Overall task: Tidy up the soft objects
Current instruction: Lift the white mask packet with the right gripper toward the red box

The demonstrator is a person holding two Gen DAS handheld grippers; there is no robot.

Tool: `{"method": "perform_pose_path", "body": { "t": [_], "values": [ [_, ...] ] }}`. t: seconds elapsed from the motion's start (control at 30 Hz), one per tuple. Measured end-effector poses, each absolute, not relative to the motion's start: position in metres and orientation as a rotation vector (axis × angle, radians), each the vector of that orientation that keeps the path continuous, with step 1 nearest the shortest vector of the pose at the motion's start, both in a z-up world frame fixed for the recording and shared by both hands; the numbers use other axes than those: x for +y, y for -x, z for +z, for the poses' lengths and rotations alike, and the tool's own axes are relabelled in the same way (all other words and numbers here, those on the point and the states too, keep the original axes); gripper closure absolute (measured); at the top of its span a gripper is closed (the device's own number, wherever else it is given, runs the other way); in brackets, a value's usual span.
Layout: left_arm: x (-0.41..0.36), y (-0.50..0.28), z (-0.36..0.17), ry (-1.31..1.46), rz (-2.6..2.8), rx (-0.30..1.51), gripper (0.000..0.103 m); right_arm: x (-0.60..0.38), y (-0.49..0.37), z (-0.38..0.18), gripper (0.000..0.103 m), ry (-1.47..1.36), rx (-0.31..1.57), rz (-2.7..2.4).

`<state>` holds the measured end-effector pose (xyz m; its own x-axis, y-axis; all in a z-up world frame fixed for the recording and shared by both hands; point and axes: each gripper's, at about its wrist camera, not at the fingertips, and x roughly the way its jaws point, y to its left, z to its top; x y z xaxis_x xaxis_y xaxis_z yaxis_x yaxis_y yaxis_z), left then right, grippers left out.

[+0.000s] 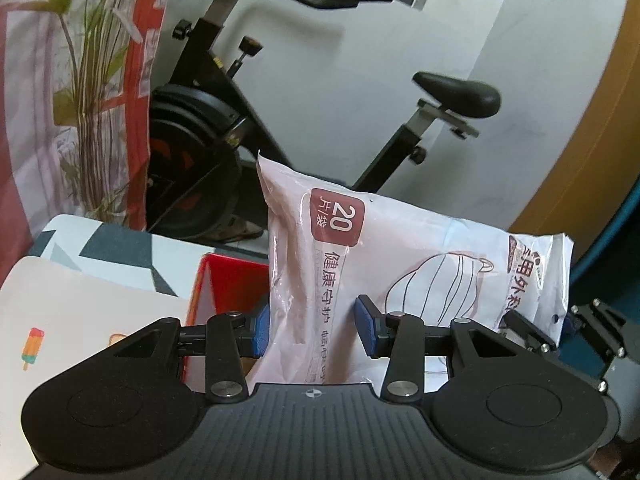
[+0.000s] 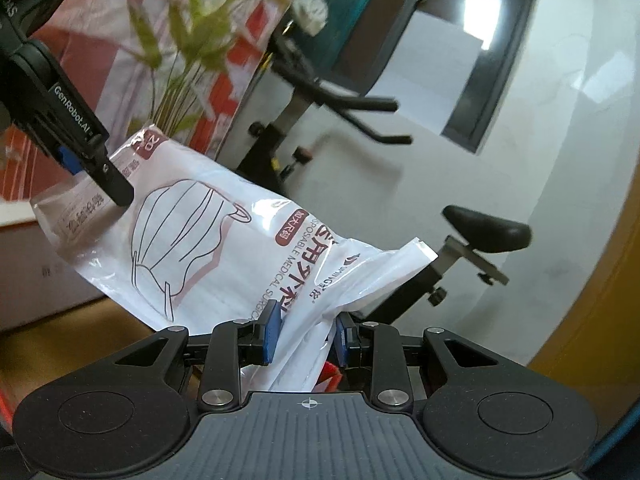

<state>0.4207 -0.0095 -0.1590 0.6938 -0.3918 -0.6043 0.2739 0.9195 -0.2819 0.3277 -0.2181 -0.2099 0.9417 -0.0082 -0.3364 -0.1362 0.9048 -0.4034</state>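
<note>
A white-walled room with an exercise bike (image 1: 280,92) fills the background, a leafy plant (image 1: 92,92) and a red-and-white patterned cloth (image 1: 24,80) standing to its left. Held up in the air in front of the bike is a white plastic bag of face masks (image 1: 400,248) (a mask drawing and "20" are printed on it), stretched between two hand-held tongs. Below it, in the left wrist view, sit a white board with a popsicle drawing (image 1: 80,320) and a red box (image 1: 228,280). The left gripper (image 1: 312,328) has its blue pads set moderately apart with one end of the bag between them, the bag against the left pad; whether it pinches the bag cannot be told. The right gripper (image 2: 306,338) is closed narrowly on the crumpled opposite end of the bag.
</note>
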Motion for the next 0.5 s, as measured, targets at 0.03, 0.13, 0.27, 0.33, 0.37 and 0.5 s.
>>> {"method": "perform_pose_path", "body": {
  "t": [0.03,0.13,0.27,0.33,0.37,0.5],
  "values": [
    [-0.009,-0.425,-0.162,0.168,-0.368,0.72,0.072,-0.218,-0.335,-0.213,0.078,0.446,0.355,0.073],
    [-0.015,-0.438,-0.172,0.07,-0.295,0.75,0.077,-0.218,-0.352,-0.22,0.078,0.44,0.411,0.074],
    [-0.015,-0.449,-0.185,0.047,-0.297,0.783,0.077,-0.216,-0.37,-0.229,0.078,0.435,0.476,0.068],
    [-0.014,-0.455,-0.188,0.059,-0.294,0.79,0.077,-0.213,-0.376,-0.232,0.079,0.453,0.496,0.061],
    [-0.013,-0.458,-0.189,0.067,-0.294,0.794,0.077,-0.212,-0.379,-0.234,0.079,0.461,0.505,0.057],
    [-0.008,-0.466,-0.194,0.085,-0.309,0.811,0.077,-0.208,-0.389,-0.24,0.08,0.469,0.538,0.037]
  ]
}}
